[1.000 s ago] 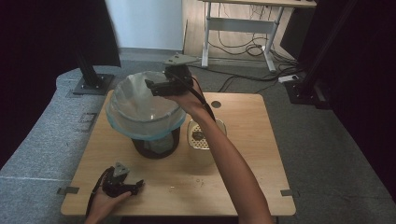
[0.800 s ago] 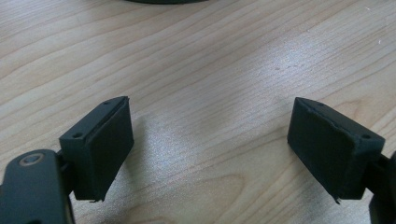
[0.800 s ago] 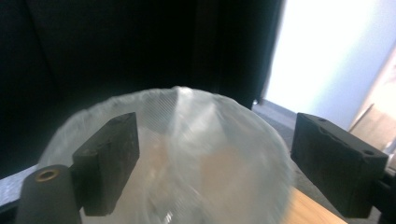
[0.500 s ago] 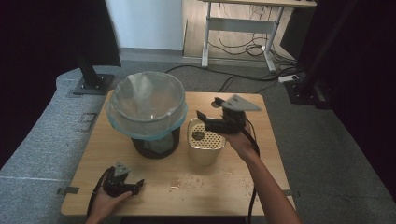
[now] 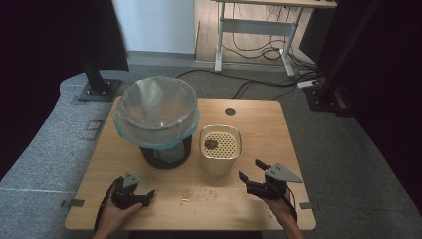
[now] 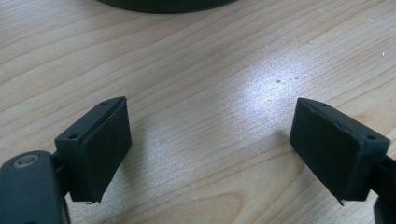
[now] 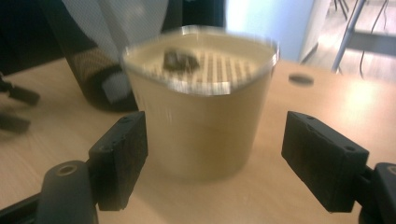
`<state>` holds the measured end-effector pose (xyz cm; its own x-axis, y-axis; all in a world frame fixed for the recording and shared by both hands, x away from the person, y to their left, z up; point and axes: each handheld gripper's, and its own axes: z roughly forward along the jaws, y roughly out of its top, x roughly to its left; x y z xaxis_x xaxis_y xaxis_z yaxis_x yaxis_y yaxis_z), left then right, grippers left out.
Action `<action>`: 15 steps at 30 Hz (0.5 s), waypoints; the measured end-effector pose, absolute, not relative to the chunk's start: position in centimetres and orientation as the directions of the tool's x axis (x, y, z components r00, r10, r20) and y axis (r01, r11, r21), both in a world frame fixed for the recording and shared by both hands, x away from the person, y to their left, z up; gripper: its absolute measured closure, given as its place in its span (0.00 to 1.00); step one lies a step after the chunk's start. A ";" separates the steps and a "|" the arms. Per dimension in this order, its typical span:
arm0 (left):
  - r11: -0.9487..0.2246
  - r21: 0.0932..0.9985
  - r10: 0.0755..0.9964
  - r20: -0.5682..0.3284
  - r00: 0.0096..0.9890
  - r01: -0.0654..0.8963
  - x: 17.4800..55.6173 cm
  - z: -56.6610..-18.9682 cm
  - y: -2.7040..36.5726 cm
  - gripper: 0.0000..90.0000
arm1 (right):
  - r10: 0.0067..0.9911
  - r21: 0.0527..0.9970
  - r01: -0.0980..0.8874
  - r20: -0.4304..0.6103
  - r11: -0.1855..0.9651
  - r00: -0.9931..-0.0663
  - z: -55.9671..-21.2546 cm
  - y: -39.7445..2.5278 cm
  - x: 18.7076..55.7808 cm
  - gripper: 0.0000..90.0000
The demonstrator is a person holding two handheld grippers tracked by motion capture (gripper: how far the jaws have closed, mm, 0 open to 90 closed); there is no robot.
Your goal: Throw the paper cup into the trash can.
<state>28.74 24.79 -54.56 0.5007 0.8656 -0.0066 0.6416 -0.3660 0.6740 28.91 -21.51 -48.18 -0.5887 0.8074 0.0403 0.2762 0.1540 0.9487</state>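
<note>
My right gripper sits low over the wooden table with its jaws spread wide, empty, facing the beige perforated-top cup, which stands beside the bag-lined bin. A dark clump lies on the cup's grid. My left gripper rests near the front edge, also spread and empty.

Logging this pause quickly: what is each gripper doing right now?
Left gripper: open, empty, over bare table.
Right gripper: open, empty, facing the beige container.
</note>
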 end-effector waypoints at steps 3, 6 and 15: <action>-0.366 0.675 0.865 -0.006 0.501 0.640 28.7 -54.6 24.8 0.14 | 0.812 0.932 0.316 0.041 0.180 -0.582 -49.9 -21.4 28.9 0.26; -0.368 0.676 0.864 -0.006 0.504 0.639 28.7 -54.6 24.8 0.14 | 0.814 0.922 0.337 0.044 0.190 -0.579 -50.9 -21.0 29.1 0.27; -0.371 0.680 0.859 -0.007 0.512 0.632 28.9 -54.6 24.8 0.13 | 0.827 0.914 0.354 0.039 0.196 -0.560 -51.8 -20.9 29.3 0.27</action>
